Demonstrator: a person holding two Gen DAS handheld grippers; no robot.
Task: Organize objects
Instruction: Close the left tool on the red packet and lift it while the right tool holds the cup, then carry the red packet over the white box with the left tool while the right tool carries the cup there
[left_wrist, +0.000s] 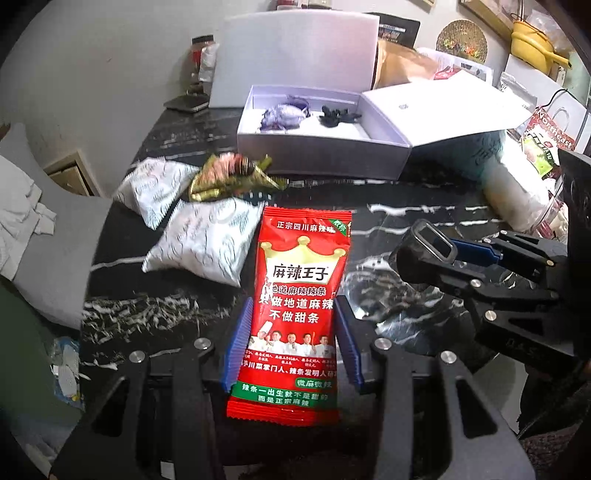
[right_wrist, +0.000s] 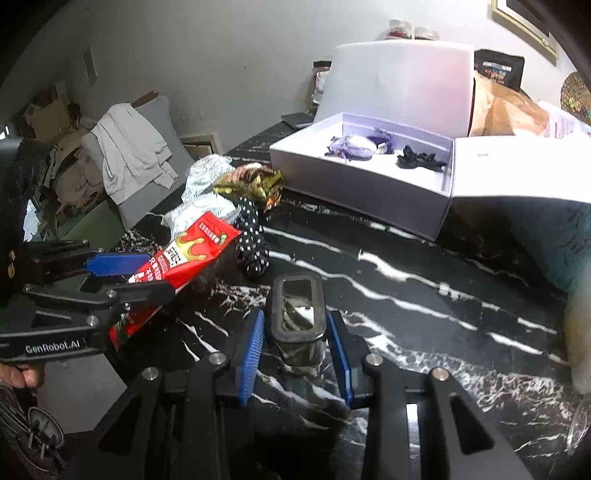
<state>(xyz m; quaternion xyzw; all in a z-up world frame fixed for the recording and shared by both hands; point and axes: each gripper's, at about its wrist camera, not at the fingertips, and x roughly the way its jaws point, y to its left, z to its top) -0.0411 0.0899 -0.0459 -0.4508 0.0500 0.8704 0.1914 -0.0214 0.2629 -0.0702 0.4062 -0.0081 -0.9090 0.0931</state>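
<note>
Clearly, red packet (left_wrist: 295, 295) reads "麻辣王子"; left tool (right_wrist: 127, 275) "GenRobot.AI".

A snack packet (left_wrist: 295, 302) sits between the left gripper's (left_wrist: 291, 354) pads, held above a marble tabletop (right_wrist: 406, 295). To its right, the right gripper (right_wrist: 295, 350) holds a small rectangular container (right_wrist: 297, 314) on the tabletop. Left of the packet lie two pillow-shaped sachets (left_wrist: 207, 243), one behind the other, with a heap of foil-wrapped sweets (left_wrist: 236, 177) just behind them. Farther back stands an open box (left_wrist: 321, 144), its lid (left_wrist: 443, 107) to the right. Inside the box lie a drawstring pouch (left_wrist: 284, 112) on the left and a crumpled item (left_wrist: 338, 115) on the right.
</note>
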